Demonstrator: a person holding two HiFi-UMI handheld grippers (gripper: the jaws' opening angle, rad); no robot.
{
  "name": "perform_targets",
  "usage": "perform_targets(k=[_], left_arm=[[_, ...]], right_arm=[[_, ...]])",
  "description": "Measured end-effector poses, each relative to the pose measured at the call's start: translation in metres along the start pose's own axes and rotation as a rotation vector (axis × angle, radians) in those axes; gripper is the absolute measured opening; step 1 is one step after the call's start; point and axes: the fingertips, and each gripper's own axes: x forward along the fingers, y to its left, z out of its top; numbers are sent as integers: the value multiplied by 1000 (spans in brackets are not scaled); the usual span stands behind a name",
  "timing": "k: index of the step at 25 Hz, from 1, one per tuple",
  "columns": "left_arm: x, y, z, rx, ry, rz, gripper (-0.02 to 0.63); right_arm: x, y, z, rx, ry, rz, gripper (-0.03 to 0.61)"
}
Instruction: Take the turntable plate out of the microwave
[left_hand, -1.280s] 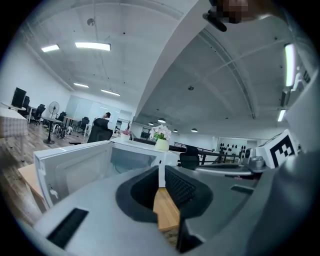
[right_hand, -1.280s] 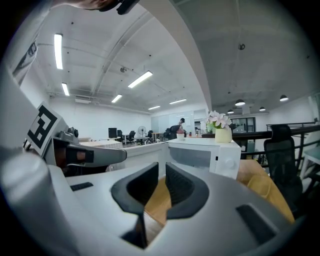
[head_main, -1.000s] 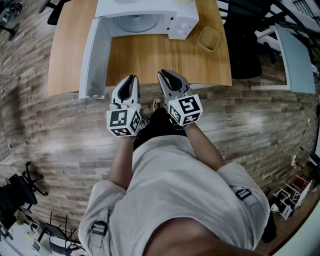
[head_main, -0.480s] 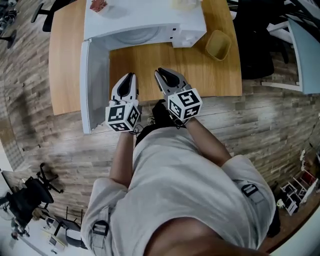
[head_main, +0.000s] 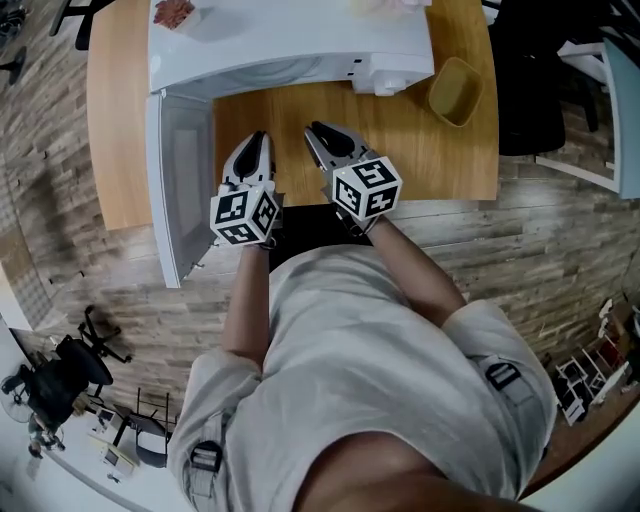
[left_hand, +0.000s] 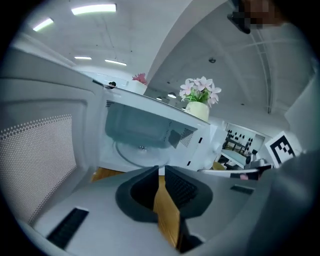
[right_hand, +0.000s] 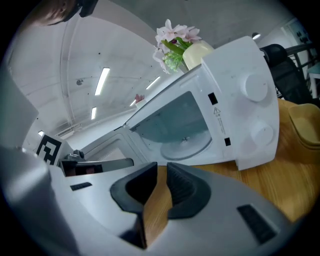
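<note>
Turntable plate (left_hand: 141, 152): lies flat on the cavity floor of the microwave, just above the jaws in both gripper views (right_hand: 186, 145); nothing touches it.
Microwave (head_main: 290, 35): white, at the top of the head view on the wooden tabletop (head_main: 400, 150); potted flowers (left_hand: 200, 95) stand on its roof.
Door (head_main: 180, 190): swung fully open towards the left of the frame, so the cavity is clear.
Left tool (head_main: 256, 142): jaws a narrow slit apart and empty, with only tabletop wood showing through the gap.
Right tool (head_main: 316, 132): jaws have just been opening and are now slightly spread, with nothing between them.
Just changed: both tools have come forward from the tabletop's near edge. They now sit side by side over the wood in front of the cavity mouth, aimed at the plate.
Meaning for the task: this looks like the approach stage, and the lift is not yet begun. The jaws likely need to spread wider to take the plate's rim.
Bystander: an olive bowl (head_main: 455, 90) sits right of the microwave, well apart from both tools.
</note>
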Motion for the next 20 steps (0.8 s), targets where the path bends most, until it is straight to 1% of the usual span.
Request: perform_targets(k=[4,9,13,16,18,20], left_arm=[[16,13,-3,-93,4,-3,51],[39,21,-13,-249,12,-48,55],[61,31,-19,-386,3,-79,63],[75,41,-22,-441,9,-83,79],[83,46,-22,-494,6,-89,91],[91,52,-24,-563,1,-100,105]], right_arm=[[19,-4,-9,33,23,8,69],[41,-11,-14,68,32,-2,78],[58,-19,-11,124,27,-11,84],[70,-24,-10,152,25,-19,95],[78,-28,-11,198,26,-22,102],[85,-34,-12,281,19,-27,110]])
